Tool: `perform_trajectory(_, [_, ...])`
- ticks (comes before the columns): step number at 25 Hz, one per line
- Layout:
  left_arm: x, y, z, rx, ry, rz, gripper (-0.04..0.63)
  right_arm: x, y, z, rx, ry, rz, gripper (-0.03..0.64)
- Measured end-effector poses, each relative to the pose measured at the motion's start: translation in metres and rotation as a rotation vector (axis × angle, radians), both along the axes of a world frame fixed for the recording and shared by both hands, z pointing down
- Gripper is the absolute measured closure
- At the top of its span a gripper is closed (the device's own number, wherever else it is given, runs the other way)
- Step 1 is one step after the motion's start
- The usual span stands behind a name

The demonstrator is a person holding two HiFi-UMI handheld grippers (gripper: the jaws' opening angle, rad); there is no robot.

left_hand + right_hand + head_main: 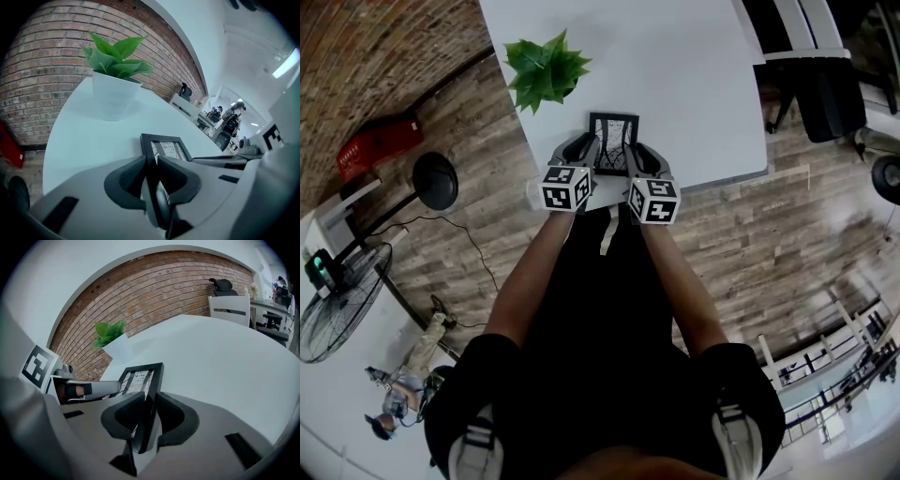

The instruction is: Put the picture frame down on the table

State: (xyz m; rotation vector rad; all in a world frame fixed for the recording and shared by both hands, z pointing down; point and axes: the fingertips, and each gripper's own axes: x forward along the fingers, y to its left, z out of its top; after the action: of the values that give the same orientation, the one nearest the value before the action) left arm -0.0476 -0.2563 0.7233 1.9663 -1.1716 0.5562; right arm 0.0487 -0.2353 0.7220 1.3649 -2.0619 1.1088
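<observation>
A black picture frame [612, 142] with a pale printed sheet inside is held over the near edge of the white table [675, 75]. My left gripper [584, 148] is shut on the frame's left side [149, 154]. On the frame's right side [152, 394] my right gripper [639, 155] is shut as well. In both gripper views the frame's black edge sits pinched between the dark pads [129, 176]. I cannot tell whether the frame touches the tabletop.
A green plant in a white pot [544, 70] stands on the table just left of and beyond the frame, seen also as the potted plant [112, 79]. Wood floor, a floor fan [337, 305], a black chair [825, 84] and a brick wall surround the table.
</observation>
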Motion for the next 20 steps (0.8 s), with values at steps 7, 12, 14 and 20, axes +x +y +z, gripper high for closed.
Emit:
perform_trajectory(7, [0.000,0.000,0.004,-0.018,-0.021,0.002,0.514,0.000,0.000,0.003,-0.023,-0.009,0.001,0.537])
perform_trajectory(12, [-0.001,0.000,0.004,-0.023,-0.020,0.003,0.512,0.001,0.000,0.001,-0.019,-0.019,0.004,0.529])
perform_trajectory(14, [-0.001,0.000,0.003,-0.024,-0.019,0.005,0.509,0.002,0.001,-0.001,-0.015,-0.022,0.008,0.526])
perform_trajectory(20, [-0.009,0.006,-0.003,-0.009,-0.034,0.012,0.509,0.006,0.005,-0.012,0.008,-0.029,0.012,0.534])
